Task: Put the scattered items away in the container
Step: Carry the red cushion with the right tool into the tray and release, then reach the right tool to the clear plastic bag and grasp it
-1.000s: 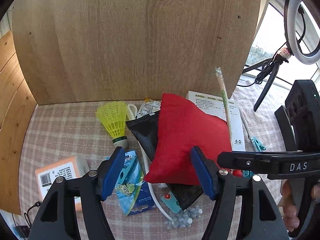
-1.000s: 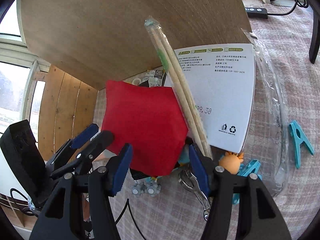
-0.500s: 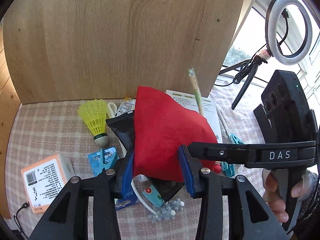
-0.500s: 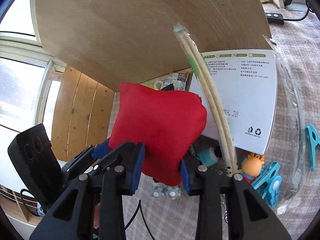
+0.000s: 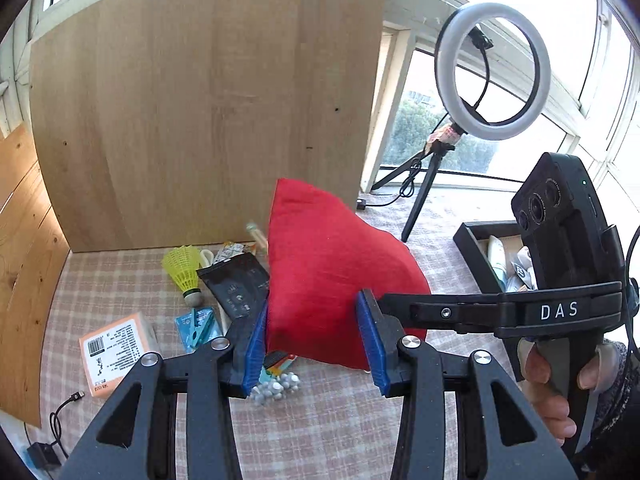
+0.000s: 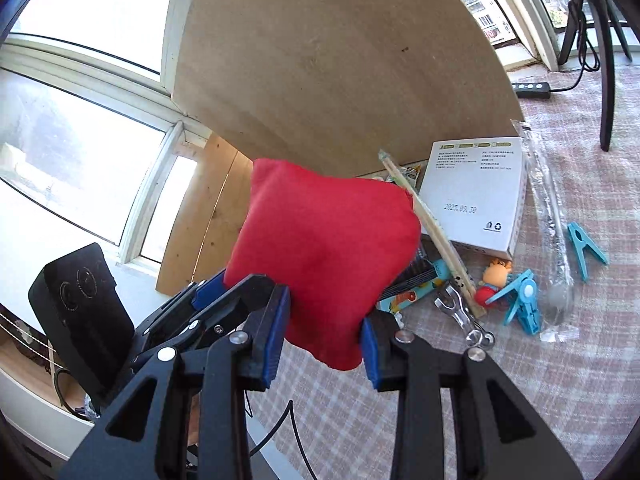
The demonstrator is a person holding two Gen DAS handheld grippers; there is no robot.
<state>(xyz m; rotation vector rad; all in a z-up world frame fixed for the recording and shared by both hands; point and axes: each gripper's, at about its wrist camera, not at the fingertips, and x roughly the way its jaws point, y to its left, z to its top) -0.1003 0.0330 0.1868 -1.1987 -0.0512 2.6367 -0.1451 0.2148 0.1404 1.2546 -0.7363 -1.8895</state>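
Got both grippers clamped on the red cushion (image 5: 336,276), left gripper (image 5: 316,340) and right gripper (image 6: 324,332) each with jaws about half closed, pinching its lower edge at frame center, above the desk (image 5: 328,420) clutter. It looks soft and light, so gripping the bottom corners seems right. Only the left view shows the black container (image 5: 476,256) at right; only the right view shows the white box (image 6: 476,192).

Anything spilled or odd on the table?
Yes: small pale beads lie loose on the cloth below the lifted red cushion. Chopsticks lean askew across the white box.
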